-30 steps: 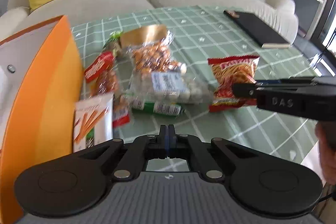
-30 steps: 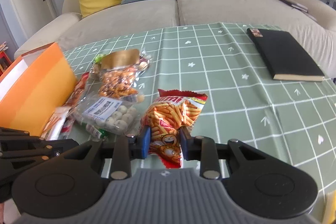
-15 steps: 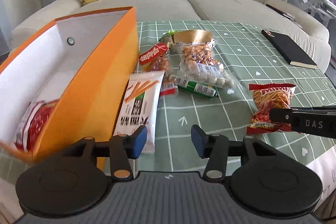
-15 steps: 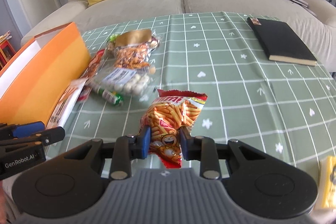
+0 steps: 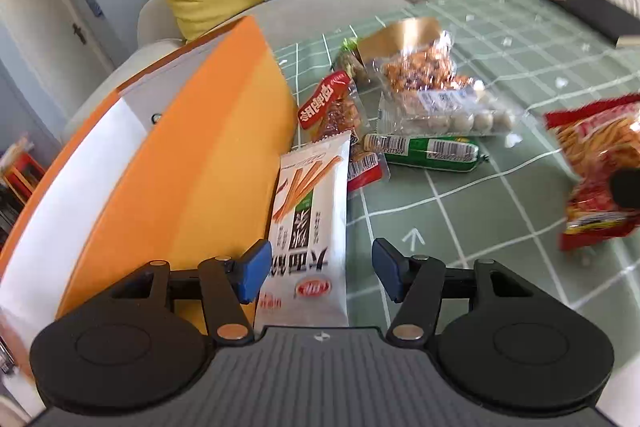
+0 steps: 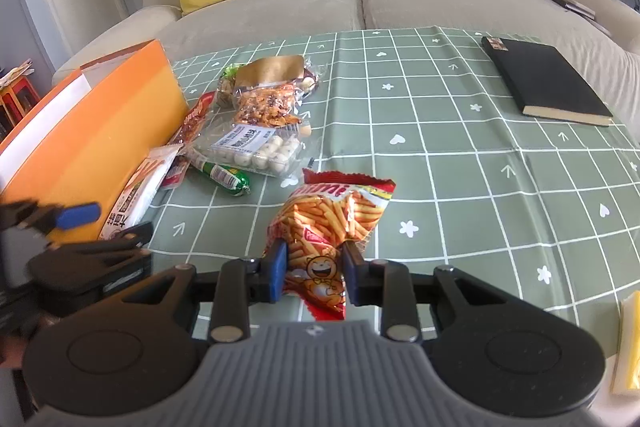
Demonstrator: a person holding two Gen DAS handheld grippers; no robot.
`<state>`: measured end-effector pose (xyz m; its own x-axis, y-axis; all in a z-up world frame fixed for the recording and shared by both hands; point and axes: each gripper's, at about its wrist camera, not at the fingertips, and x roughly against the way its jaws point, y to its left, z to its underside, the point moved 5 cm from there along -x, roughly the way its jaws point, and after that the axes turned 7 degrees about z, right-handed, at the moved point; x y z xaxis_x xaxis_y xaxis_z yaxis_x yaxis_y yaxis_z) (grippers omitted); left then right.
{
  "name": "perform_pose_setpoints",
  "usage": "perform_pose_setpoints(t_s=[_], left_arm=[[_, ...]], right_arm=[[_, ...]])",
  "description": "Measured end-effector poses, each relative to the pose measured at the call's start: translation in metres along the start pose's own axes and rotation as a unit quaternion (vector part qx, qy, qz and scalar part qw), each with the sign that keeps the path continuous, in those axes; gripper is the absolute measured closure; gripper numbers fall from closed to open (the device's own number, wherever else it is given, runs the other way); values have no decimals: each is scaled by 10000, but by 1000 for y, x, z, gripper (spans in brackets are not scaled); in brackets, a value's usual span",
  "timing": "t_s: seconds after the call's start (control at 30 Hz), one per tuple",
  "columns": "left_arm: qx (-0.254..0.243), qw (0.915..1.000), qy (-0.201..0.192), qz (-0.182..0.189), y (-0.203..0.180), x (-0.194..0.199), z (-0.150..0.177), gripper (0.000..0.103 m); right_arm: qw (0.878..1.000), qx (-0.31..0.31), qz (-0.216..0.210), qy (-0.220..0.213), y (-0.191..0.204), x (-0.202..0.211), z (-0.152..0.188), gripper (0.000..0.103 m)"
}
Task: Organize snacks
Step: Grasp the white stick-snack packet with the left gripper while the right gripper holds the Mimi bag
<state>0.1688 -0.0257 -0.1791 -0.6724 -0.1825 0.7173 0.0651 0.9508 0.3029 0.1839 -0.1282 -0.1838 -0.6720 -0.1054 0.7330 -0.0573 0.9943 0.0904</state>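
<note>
Half a second ago the left gripper looked down into the orange box from above, a red packet visible inside; now it sits low beside the box's outer wall, at the left of its frame, and the inside is out of sight. Its blue pads stand wide apart, released, straddling the near end of the white stick-snack packet, which lies flat on the green checked tablecloth against the box wall. That reads as a fresh approach: this packet looks like the next one bound for the box, and the jaws have yet to pinch it

The right gripper has barely shifted. It is clenched on the lower end of the red fries bag, which hangs lifted at lower centre of its frame and shows at the right edge of the left view. The remaining snacks sit in a cluster at mid-frame just beside the box: a nut pouch, a pack of white balls and a green sausage. A black notebook lies well apart, upper right
</note>
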Motion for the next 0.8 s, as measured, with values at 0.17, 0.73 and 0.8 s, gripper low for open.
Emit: perform_pose_setpoints(t_s=[0.17,0.73,0.8], left_arm=[[-431,9984,-73,-368,-5,-13,-10,34],[-935,9948,3,-410,-11,-7,-9,92],[-771,9966,-72,-292,-6,1,-10,93]], right_arm=[[9999,-86,-54,14,-3,-3,0,76],[10000,-53,-17,17,-4,-5,-1,77],[10000,4,66,-15,-3,-3,-1,77]])
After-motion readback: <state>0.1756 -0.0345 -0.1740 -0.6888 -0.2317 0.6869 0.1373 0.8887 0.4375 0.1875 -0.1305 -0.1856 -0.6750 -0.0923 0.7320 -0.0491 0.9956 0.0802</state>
